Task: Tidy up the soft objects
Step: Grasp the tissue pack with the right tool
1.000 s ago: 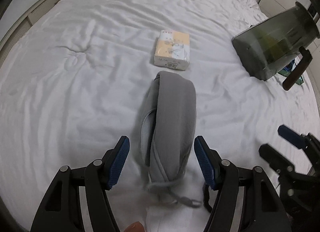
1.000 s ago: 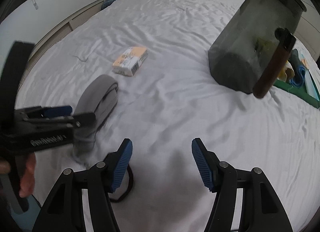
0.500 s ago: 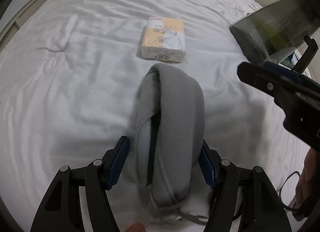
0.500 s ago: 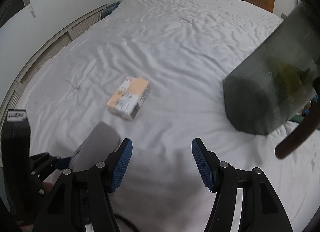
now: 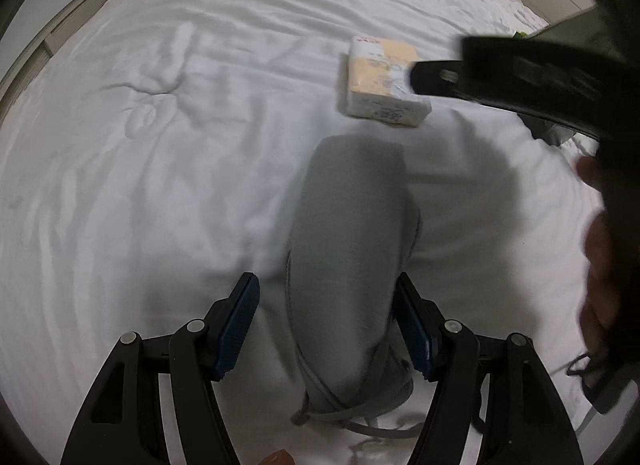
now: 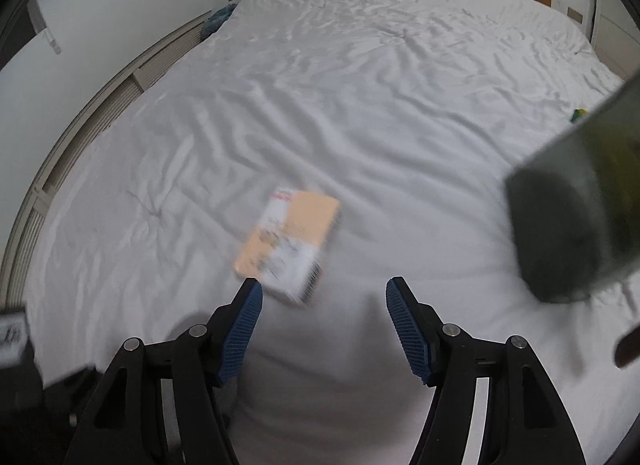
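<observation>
Left gripper (image 5: pixel 326 319), our open jaws straddling the grey fabric roll (image 5: pixel 352 265); right gripper (image 6: pixel 323 323) opening above the orange-and-white tissue pack (image 6: pixel 286 247).

On the bed (image 5: pixel 120 185), your rolled pillow (image 5: pixel 352 245) lies between the left gripper's (image 5: pixel 326 325) jaws, the tissue pack (image 5: pixel 384 81) just behind it, the bin (image 6: pixel 580 225) right

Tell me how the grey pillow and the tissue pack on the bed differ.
The grey pillow is plain grey and rounded; the tissue pack is a flat-sided block, white and pale orange with print. The pillow is clearly larger than the pack. The pillow sits between the left tool's fingers; the pack lies ahead of the right tool, outside its fingers. Both rest on the white bed.
</observation>
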Motion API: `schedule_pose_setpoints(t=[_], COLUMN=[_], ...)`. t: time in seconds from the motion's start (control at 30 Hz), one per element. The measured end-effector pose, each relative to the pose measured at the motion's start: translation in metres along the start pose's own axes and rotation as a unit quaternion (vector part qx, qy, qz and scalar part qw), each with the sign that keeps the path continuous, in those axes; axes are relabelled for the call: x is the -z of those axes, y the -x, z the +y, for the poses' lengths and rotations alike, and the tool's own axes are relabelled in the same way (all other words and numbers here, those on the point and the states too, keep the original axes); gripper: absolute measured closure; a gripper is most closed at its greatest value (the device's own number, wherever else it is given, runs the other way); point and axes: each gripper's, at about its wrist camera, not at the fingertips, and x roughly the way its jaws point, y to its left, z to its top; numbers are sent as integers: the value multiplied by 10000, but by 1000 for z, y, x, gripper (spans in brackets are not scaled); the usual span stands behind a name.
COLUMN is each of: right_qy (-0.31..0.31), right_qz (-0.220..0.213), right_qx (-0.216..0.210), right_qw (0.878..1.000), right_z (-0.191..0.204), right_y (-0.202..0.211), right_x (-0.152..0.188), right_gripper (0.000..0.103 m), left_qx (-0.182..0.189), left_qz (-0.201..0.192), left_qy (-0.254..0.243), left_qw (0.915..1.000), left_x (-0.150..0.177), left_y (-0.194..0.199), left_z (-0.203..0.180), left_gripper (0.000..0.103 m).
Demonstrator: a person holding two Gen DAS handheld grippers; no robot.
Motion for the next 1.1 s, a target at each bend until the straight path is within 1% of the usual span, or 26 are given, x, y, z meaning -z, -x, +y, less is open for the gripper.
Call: schedule_pose_setpoints(t=[0.07,0.13,0.23,0.33,0.43,0.5,0.63,0.67,0.7,0.77,0.9,1.1], right_qy=[-95,-168,-292,-381,-399,-431,-317,-324,-340,-319,-124,368], right_qz=[21,84,252,350,447,497,638,643,615,578,582,774], right_qx=[-24,60,79,75,147,124,399,443,447,406,178,126], right_qw=[9999,9998,9992,9986,9981,9978,9967,9964,9965,9970,9981,9962], right_z=[5,7,11,14,19,23,28,28,26,24,12,-5], right_y=[-12,-22,-42,-57,-71,-74,-88,-90,-90,-85,-74,-42], right_x=[-7,-12,-20,-26,-32,-34,-36,-35,-35,-34,-24,6], right_gripper=[38,38,37,34,32,30,31,34,41,45,47,47], left_qx=[19,52,90,128,136,142,146,150,153,150,139,29], left_qz=[-12,-15,-40,-50,-70,-65,-52,-49,-42,-24,-2,71], left_qy=[15,38,61,89,87,112,114,108,106,97,68,71], left_qw=[10000,10000,9999,9999,9998,9998,9998,9998,9998,9998,9999,9999], left_x=[1,3,6,10,12,13,13,12,10,9,8,5], left_y=[1,2,4,8,8,7,7,7,6,3,1,-5], left_z=[5,10,17,31,33,29,28,26,21,17,12,3], left_gripper=[41,41,41,41,41,41,41,41,41,41,41,41])
